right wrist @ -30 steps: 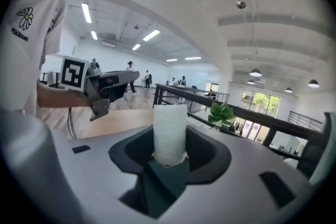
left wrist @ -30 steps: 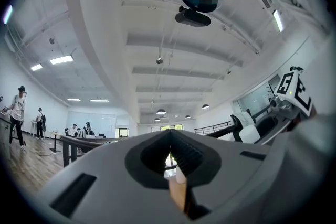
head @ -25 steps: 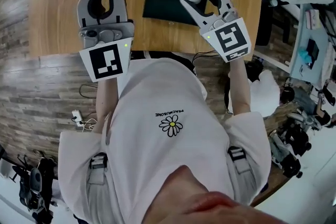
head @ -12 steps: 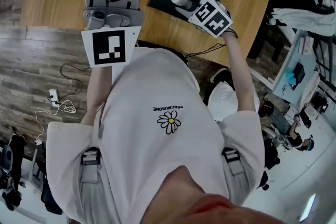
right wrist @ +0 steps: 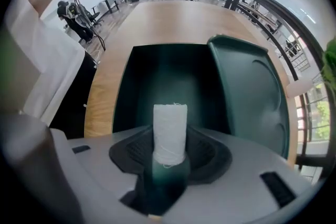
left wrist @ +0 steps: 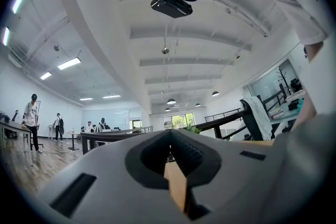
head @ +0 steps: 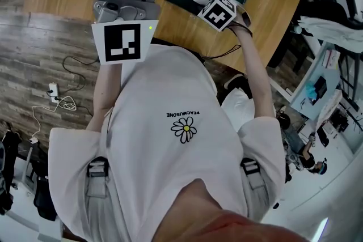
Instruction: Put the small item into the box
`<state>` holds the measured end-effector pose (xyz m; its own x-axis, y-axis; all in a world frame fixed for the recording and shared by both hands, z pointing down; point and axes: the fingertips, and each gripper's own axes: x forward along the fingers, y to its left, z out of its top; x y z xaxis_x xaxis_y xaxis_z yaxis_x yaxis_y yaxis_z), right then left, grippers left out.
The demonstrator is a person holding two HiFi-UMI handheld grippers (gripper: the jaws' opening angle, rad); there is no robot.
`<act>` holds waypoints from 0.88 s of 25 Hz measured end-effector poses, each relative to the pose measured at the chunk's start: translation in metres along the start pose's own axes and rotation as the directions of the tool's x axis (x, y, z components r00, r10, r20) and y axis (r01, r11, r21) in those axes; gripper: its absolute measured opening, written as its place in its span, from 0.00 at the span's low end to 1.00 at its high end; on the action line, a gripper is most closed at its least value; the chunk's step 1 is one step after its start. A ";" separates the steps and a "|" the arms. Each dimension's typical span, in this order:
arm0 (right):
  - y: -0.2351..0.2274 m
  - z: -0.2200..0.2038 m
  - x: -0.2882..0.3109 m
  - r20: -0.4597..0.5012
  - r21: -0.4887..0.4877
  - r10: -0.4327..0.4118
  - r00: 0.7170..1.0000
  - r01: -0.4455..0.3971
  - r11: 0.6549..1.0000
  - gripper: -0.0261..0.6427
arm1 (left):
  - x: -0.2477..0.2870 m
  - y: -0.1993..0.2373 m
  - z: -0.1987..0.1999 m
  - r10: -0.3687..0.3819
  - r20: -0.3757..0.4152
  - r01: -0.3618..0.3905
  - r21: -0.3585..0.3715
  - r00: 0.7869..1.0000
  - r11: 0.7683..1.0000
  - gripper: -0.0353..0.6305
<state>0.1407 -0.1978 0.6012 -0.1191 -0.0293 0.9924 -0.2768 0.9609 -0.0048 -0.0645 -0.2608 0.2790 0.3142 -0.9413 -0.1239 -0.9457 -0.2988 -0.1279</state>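
White spool (right wrist: 169,131) hangs in right gripper (right wrist: 170,150) over green box (right wrist: 157,73).

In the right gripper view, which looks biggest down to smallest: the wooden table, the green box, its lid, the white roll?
1. wooden table
2. green box and lid: they look about alike, so no ranking
3. white roll: smallest, even though it is nearest the camera
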 end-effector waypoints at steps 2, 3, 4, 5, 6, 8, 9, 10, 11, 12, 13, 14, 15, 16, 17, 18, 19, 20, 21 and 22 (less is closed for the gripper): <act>0.001 0.000 0.004 -0.013 0.001 0.012 1.000 -0.012 1.000 0.30 | 0.000 0.000 -0.003 0.000 -0.012 0.000 0.008 1.000 1.000 0.08; 0.002 0.001 0.006 -0.016 0.010 0.023 1.000 -0.023 1.000 0.30 | 0.000 0.000 -0.004 -0.004 -0.020 0.004 0.018 1.000 1.000 0.08; 0.003 0.001 0.006 -0.018 0.020 0.033 0.999 -0.032 0.999 0.30 | 0.000 -0.001 -0.005 -0.007 -0.027 0.008 0.031 1.000 1.000 0.08; 0.003 0.002 0.007 -0.019 0.027 0.038 0.999 -0.037 0.999 0.30 | 0.000 -0.002 -0.006 -0.009 -0.033 0.011 0.041 0.999 0.999 0.08; 0.004 0.002 0.007 -0.019 0.030 0.039 0.999 -0.039 0.999 0.30 | 0.000 -0.002 -0.006 -0.010 -0.034 0.012 0.048 0.999 0.999 0.08; 0.004 0.002 0.007 -0.018 0.030 0.037 0.999 -0.037 0.999 0.31 | 0.001 -0.002 -0.006 -0.010 -0.030 0.011 0.050 1.000 0.999 0.08; 0.004 0.002 0.008 -0.016 0.027 0.035 0.999 -0.035 0.999 0.31 | 0.001 -0.001 -0.006 -0.010 -0.030 0.012 0.049 0.999 0.999 0.08; 0.004 0.002 0.008 -0.014 0.025 0.033 0.999 -0.032 0.999 0.31 | 0.001 -0.001 -0.007 -0.012 -0.033 0.014 0.050 0.999 0.999 0.08; 0.004 0.002 0.008 -0.012 0.023 0.029 1.000 -0.028 0.999 0.31 | 0.000 -0.001 -0.007 -0.014 -0.035 0.016 0.052 0.999 0.999 0.08; 0.003 0.001 0.008 -0.009 0.025 0.023 1.000 -0.023 0.999 0.31 | 0.000 -0.001 -0.007 -0.015 -0.037 0.017 0.052 0.999 0.998 0.08; 0.003 0.001 0.007 -0.005 0.030 0.018 1.000 -0.018 0.999 0.31 | 0.000 -0.001 -0.007 -0.015 -0.037 0.017 0.050 0.999 0.999 0.08; 0.003 0.002 0.007 0.002 0.035 0.017 1.000 -0.017 0.999 0.31 | 0.000 -0.001 -0.007 -0.015 -0.035 0.016 0.046 0.999 0.999 0.08; 0.003 0.002 0.007 0.008 0.034 0.016 1.000 -0.016 0.999 0.31 | 0.000 -0.002 -0.006 -0.013 -0.031 0.015 0.040 0.999 0.999 0.08; 0.004 0.002 0.007 0.011 0.031 0.014 1.000 -0.015 0.999 0.32 | 0.001 -0.002 -0.005 -0.012 -0.024 0.013 0.034 1.000 0.999 0.08; 0.004 0.002 0.007 0.014 0.028 0.011 1.000 -0.011 1.000 0.32 | 0.001 -0.002 -0.003 -0.013 -0.018 0.013 0.033 1.000 0.999 0.08; 0.003 0.002 0.006 0.017 0.028 0.006 1.000 -0.006 1.000 0.33 | 0.001 -0.002 -0.001 -0.015 -0.013 0.015 0.036 1.000 0.999 0.08; 0.002 0.001 0.006 0.021 0.029 0.000 1.000 -0.001 1.000 0.34 | 0.002 -0.002 0.001 -0.016 -0.009 0.017 0.040 1.000 0.999 0.08; 0.001 0.001 0.005 0.025 0.032 -0.004 1.000 0.003 0.999 0.35 | 0.002 -0.002 0.004 -0.018 -0.003 0.018 0.043 1.000 0.999 0.08; 0.001 0.000 0.004 0.029 0.036 -0.007 1.000 0.006 0.999 0.35 | 0.003 -0.002 0.006 -0.018 0.003 0.018 0.042 1.000 0.999 0.08; 0.000 -0.001 0.002 0.033 0.039 -0.009 0.999 0.008 0.999 0.35 | 0.003 -0.002 0.008 -0.018 0.009 0.017 0.039 1.000 0.999 0.08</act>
<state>0.1410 -0.1977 0.6037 -0.1480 -0.0473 0.9879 -0.3148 0.9492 -0.0017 -0.0610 -0.2616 0.2709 0.3316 -0.9344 -0.1303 -0.9362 -0.3088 -0.1681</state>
